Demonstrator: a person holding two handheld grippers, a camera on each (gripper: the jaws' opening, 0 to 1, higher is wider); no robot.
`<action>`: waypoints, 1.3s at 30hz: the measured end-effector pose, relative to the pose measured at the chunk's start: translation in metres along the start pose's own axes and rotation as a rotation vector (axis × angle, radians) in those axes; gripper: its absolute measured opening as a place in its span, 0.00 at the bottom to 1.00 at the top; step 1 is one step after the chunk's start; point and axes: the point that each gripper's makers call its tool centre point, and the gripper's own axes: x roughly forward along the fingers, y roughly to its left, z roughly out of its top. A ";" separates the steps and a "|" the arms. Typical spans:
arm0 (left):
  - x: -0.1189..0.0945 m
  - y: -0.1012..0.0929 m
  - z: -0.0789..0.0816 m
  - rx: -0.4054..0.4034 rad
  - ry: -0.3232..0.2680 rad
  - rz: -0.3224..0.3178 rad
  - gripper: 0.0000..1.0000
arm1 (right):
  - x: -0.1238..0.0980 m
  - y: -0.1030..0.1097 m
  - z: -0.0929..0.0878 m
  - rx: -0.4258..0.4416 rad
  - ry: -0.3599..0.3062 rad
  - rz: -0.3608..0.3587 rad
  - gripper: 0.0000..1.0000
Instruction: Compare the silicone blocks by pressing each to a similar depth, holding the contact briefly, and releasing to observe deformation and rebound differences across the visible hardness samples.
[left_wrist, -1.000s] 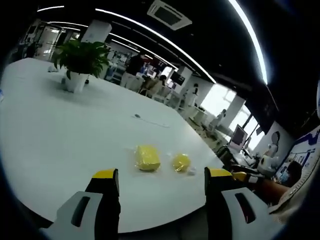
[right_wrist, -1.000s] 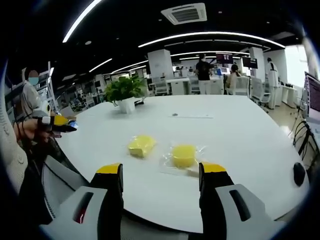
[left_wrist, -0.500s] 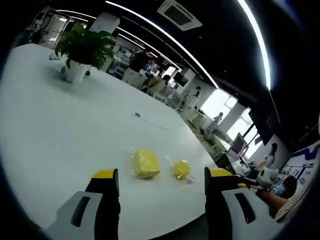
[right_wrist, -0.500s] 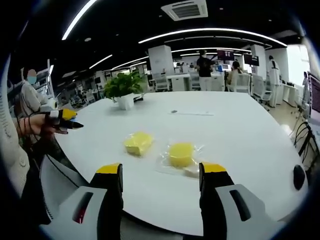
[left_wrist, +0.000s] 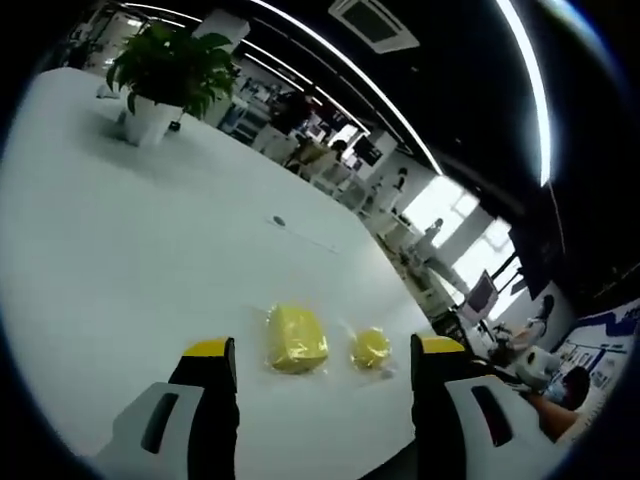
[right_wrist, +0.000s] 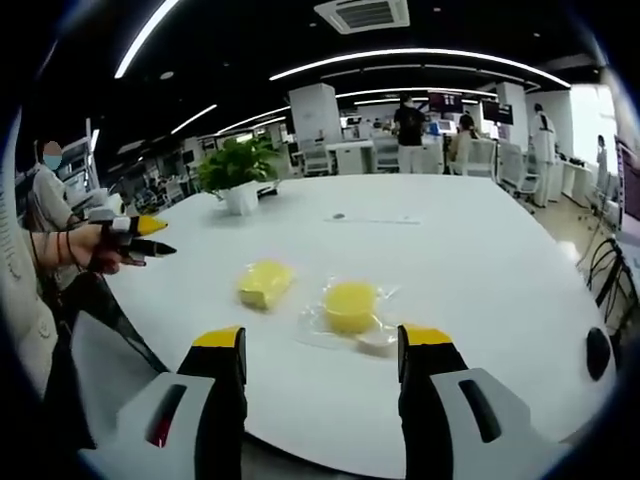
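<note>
Two yellow silicone samples in clear wrappers lie on the white table (right_wrist: 480, 260). The squarish block (right_wrist: 264, 283) is on the left and the round block (right_wrist: 350, 305) on the right, with a small pale piece (right_wrist: 378, 343) beside it. My right gripper (right_wrist: 320, 338) hovers open short of the round block, touching nothing. In the left gripper view, the squarish block (left_wrist: 296, 338) and round block (left_wrist: 371, 347) lie just beyond my open left gripper (left_wrist: 324, 346). A hand holds that left gripper (right_wrist: 140, 236) at the table's left edge, jaws apart.
A potted plant (right_wrist: 235, 165) (left_wrist: 165, 70) stands far back on the table (left_wrist: 120, 250). A thin cable with a small disc (right_wrist: 340, 216) lies mid-table. A black object (right_wrist: 598, 350) sits at the right edge. People stand among desks in the background.
Both cameras have moved forward, so the blocks sit a little closer in each view. In the right gripper view, the left gripper has moved in toward the table. The blocks stay put.
</note>
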 end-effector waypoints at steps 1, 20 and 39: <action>0.003 0.002 0.000 -0.012 0.004 -0.001 0.70 | 0.001 0.000 0.000 0.002 0.001 -0.001 0.56; 0.071 0.035 -0.011 -0.049 0.073 0.034 0.69 | 0.019 -0.007 -0.011 0.024 0.068 -0.005 0.56; 0.134 0.049 -0.022 -0.199 0.098 0.005 0.67 | 0.020 -0.018 -0.021 0.042 0.132 -0.037 0.56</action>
